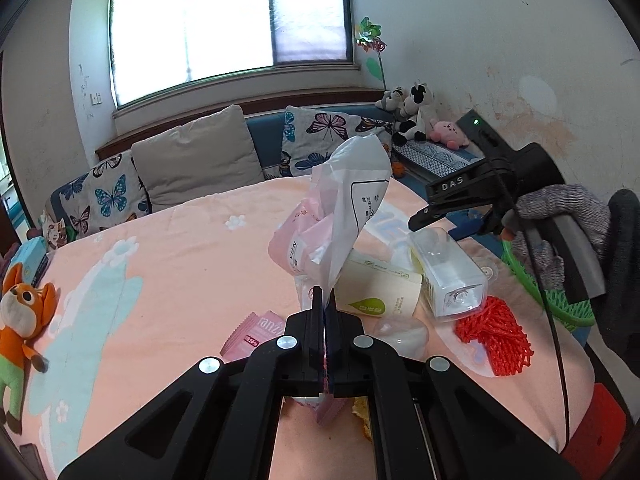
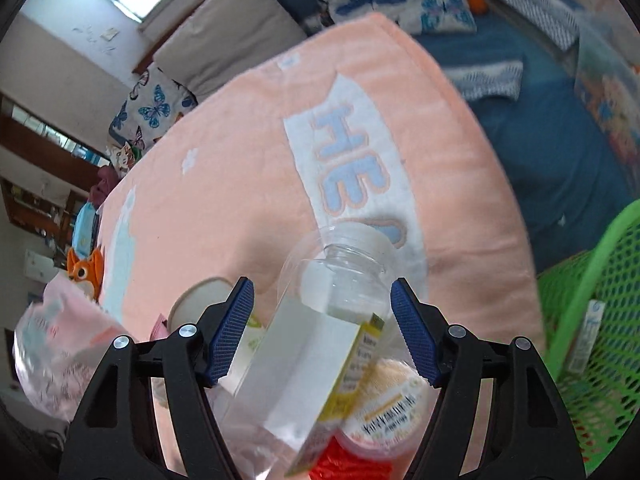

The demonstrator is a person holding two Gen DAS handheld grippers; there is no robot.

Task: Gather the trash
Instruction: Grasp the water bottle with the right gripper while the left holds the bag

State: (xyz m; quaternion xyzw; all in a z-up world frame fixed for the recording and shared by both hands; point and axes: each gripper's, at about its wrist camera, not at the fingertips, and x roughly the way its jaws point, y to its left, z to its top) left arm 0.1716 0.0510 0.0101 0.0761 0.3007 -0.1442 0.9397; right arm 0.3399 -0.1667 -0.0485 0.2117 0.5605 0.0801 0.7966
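Between the wide right tongs [image 2: 322,322] lies a clear bottle [image 2: 320,344], untouched; left tongs [image 1: 325,312] pinch a plastic bag [image 1: 352,200].

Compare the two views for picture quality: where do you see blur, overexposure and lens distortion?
Left wrist view: mostly sharp; the window is blown out white, and the fisheye bends the room's edges. Right wrist view: motion blur smears the pink blanket and the green basket, while the clear bottle between the open right gripper looks soft.
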